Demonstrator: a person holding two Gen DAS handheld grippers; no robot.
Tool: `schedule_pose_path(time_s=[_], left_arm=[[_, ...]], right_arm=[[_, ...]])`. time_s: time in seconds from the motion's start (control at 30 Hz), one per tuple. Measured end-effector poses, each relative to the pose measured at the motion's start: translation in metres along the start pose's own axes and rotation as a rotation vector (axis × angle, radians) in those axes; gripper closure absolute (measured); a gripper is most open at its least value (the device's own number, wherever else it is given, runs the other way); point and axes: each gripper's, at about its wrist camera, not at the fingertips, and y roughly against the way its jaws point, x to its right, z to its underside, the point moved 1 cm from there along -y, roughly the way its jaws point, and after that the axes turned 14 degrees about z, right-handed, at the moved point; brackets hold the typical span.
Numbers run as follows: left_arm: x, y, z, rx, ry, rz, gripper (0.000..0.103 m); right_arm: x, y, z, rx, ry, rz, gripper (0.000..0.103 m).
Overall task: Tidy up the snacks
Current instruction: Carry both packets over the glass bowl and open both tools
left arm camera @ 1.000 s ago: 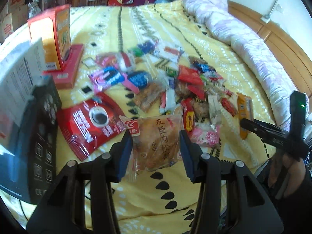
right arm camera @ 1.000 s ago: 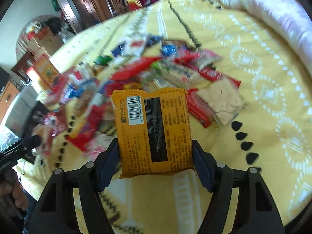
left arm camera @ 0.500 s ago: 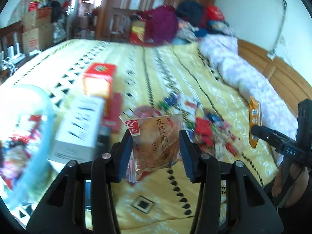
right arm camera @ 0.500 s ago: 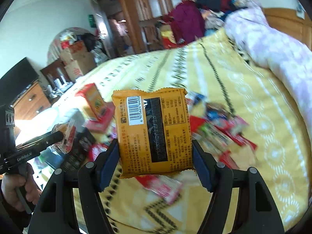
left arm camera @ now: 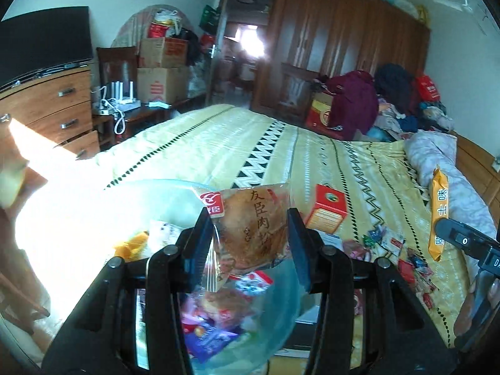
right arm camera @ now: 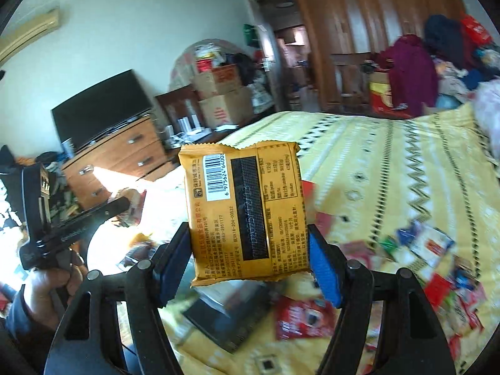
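While the left gripper (left arm camera: 248, 243) pinches its clear-wrapped brown pastry (left arm camera: 250, 225) above the translucent plastic bowl (left arm camera: 275, 325), release low; the right gripper (right arm camera: 248, 262) pinches an orange foil packet (right arm camera: 245, 215).

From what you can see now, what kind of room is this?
Most likely a lived-in bedroom: a bed with a yellow patterned cover, a tall wooden wardrobe, and a chest of drawers with a television on it.

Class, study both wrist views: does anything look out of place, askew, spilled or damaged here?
Yes. Loose snack packets lie scattered across the yellow bedspread rather than in the clear bowl. The left gripper holds a meat-floss cake packet tilted, and the right gripper holds an orange packet. Nothing looks torn.
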Motion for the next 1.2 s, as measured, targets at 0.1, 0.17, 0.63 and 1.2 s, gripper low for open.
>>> schedule_pose_path(time_s=[0.1,0.17,0.63,1.2], left_arm=[[-0.017,0.003,-0.002,0.015,0.009,-0.063,0.056],[-0.026,0.002,-0.001,0.018,0.019,-0.088,0.055],[-0.062,-0.016,0.015,-0.053,0.044,-0.132,0.055],[-0.088,-0.022,0.024,-0.110,0.063,-0.141,0.055]], right_arm=[[-0.047,-0.024,-0.011,-0.031,0.033,-0.060,0.029],[-0.076,-0.039,-0.015,-0.059,0.060,-0.095,0.029],[-0.157,-0.094,-0.013,-0.163,0.145,-0.140,0.029],[-0.169,-0.134,-0.004,-0.230,0.144,-0.140,0.028]])
